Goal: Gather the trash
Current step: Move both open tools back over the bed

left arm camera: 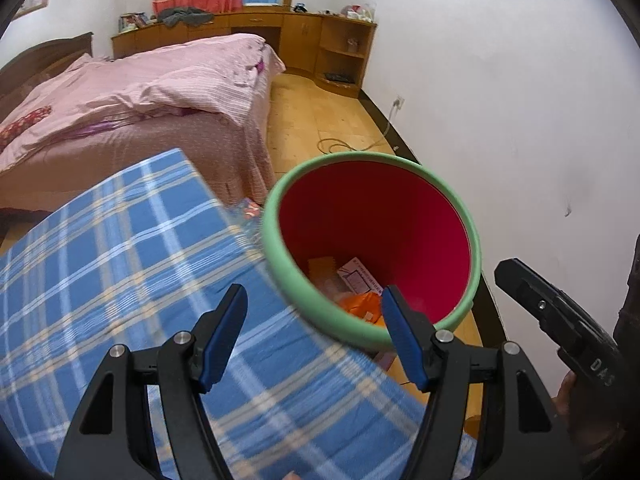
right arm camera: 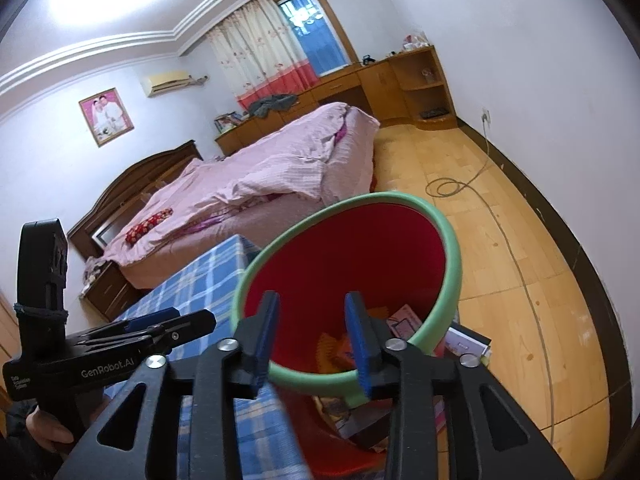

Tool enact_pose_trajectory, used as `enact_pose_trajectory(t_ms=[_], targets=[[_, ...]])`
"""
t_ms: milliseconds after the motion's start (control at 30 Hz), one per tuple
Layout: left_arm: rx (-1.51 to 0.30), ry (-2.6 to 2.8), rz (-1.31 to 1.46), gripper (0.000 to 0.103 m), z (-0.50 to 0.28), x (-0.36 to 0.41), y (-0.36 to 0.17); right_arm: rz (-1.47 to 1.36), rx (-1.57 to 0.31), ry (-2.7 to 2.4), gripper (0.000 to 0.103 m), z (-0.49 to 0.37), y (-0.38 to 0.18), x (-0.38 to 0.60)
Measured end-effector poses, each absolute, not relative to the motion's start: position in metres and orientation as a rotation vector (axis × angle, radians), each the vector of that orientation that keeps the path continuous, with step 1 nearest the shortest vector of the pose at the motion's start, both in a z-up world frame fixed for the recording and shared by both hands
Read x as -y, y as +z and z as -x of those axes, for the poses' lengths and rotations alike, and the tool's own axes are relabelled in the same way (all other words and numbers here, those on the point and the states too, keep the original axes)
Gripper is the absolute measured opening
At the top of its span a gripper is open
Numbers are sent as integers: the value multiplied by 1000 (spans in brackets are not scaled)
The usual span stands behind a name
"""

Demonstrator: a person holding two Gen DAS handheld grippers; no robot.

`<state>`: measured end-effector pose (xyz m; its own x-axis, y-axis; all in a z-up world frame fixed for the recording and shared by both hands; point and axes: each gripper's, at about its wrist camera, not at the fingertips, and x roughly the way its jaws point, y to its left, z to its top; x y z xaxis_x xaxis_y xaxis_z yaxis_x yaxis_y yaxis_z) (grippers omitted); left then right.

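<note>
Red bin [right arm camera: 348, 256] beyond open fingers [right arm camera: 360, 344]

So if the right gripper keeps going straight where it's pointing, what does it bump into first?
Probably the trash bin: the right gripper, jaws open and empty, points into its red inside, toward the paper scraps at the bottom. Depth is unclear.

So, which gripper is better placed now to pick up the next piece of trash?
Probably the left gripper: it is open, empty and partly over the blue checked cloth. The right gripper, also open and empty, points into the red bin. No loose trash shows.
</note>
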<state>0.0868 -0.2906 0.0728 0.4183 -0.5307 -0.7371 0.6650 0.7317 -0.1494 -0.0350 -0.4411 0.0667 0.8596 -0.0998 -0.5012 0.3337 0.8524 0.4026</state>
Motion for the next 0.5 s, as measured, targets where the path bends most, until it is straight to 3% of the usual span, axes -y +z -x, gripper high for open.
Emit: enact_pose_trajectory(t_ms=[200, 500], targets=[[-831, -705, -129, 69, -74, 249, 85, -483, -493, -221, 59, 41, 78, 417], [-778, -592, -72, 69, -46, 177, 102, -429, -498, -164, 61, 52, 93, 365]])
